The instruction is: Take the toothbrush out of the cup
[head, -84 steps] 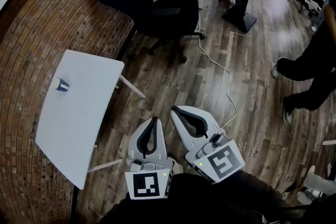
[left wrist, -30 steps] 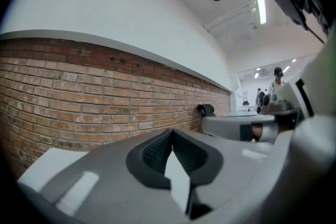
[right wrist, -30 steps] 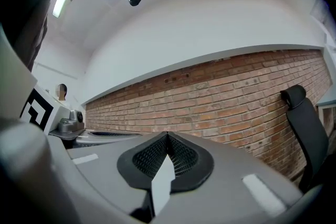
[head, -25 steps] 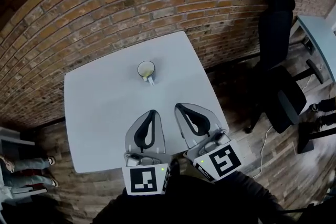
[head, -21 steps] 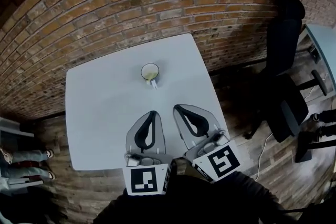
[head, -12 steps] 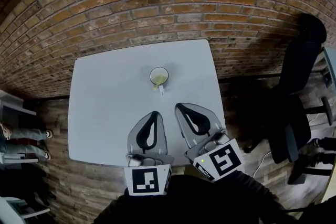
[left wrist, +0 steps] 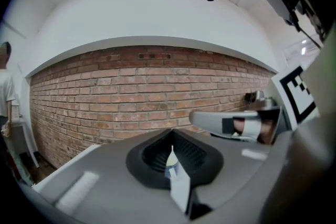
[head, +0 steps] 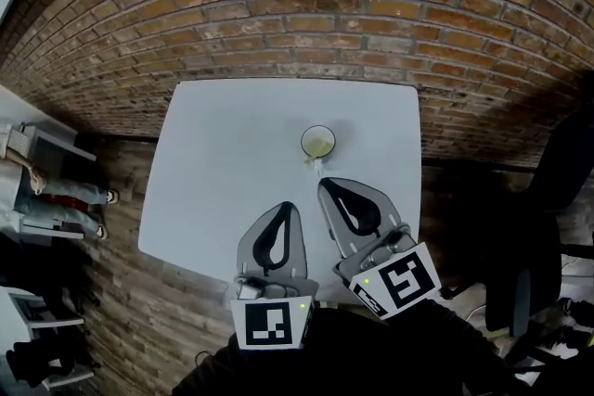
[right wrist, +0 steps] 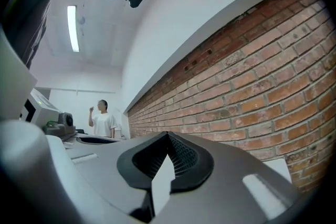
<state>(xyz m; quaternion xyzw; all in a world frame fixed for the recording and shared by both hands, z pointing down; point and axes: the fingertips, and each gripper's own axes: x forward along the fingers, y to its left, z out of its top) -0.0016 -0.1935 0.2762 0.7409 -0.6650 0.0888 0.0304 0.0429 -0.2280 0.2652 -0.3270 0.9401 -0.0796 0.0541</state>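
Note:
A white cup (head: 318, 142) with a yellow-green inside stands on the white table (head: 223, 162), right of its middle. The pale toothbrush (head: 314, 164) leans out over the cup's near rim. My right gripper (head: 327, 184) is shut and empty, its tip just short of the toothbrush end. My left gripper (head: 288, 207) is also shut and empty, a little nearer to me and to the left. In both gripper views the jaw tips meet, left gripper (left wrist: 171, 131) and right gripper (right wrist: 168, 134), and only brick wall lies beyond; the cup is hidden there.
A brick wall (head: 371, 14) runs right behind the table. A black office chair (head: 561, 172) stands to the right on the wood floor. Someone's legs (head: 65, 195) show at the far left. A person in a white shirt (right wrist: 103, 122) stands far off.
The head view has swung from the floor and chair onto the table. The cup has drifted from left of centre to the middle, and both shut grippers now sit closer to it.

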